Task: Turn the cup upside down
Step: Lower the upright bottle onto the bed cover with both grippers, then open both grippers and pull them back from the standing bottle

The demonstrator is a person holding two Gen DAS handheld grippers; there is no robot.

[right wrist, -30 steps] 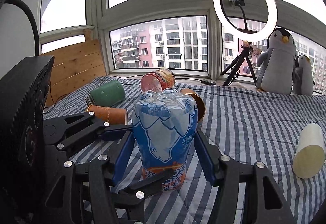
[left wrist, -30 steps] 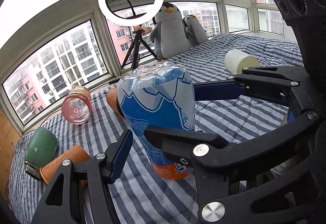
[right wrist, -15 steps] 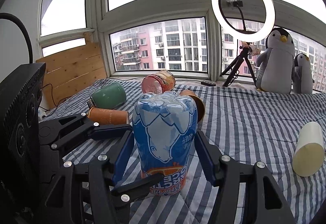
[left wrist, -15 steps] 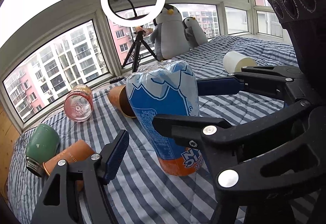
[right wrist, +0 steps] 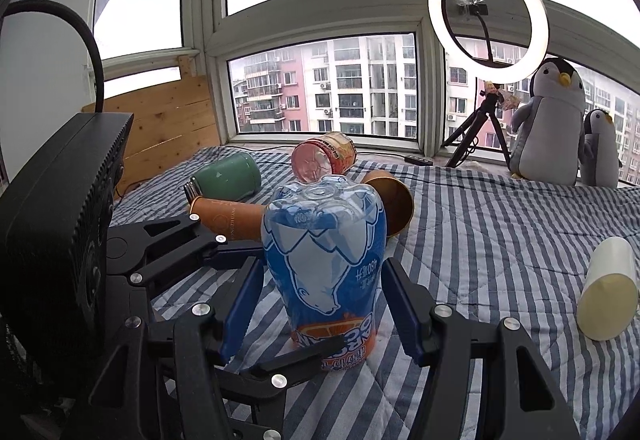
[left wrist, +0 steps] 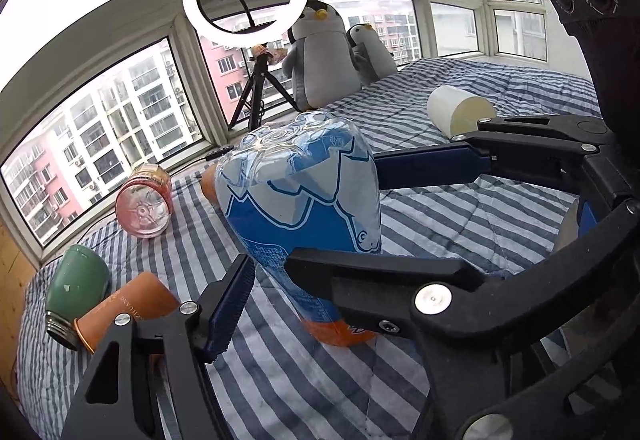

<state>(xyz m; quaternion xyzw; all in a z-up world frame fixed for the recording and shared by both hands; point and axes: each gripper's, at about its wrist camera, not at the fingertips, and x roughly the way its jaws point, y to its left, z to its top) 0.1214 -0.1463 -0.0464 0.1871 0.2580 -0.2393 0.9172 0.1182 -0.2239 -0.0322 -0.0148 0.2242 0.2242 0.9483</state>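
Note:
A clear plastic cup (left wrist: 304,200) with a blue polar-bear label stands upside down on the striped bedspread (left wrist: 460,224), its orange rim end down. In the right wrist view the cup (right wrist: 324,256) sits between the blue pads of my right gripper (right wrist: 324,308), which is open with a small gap on each side. My left gripper (left wrist: 320,304) is open too, one finger left of the cup and the other crossing in front of its base. The right gripper (left wrist: 340,216) reaches in from the right in the left wrist view.
Lying on the bed behind the cup are a pink clear cup (right wrist: 320,160), a green cup (right wrist: 228,176) and two orange-brown paper cups (right wrist: 228,218). A white cup (right wrist: 608,296) lies at the right. Plush penguins (right wrist: 552,120) and a ring-light tripod (right wrist: 484,120) stand by the window.
The right gripper's pads, close against the cup a second ago, now stand slightly off it. The left gripper has drawn back a little. The cup stays standing on the bed.

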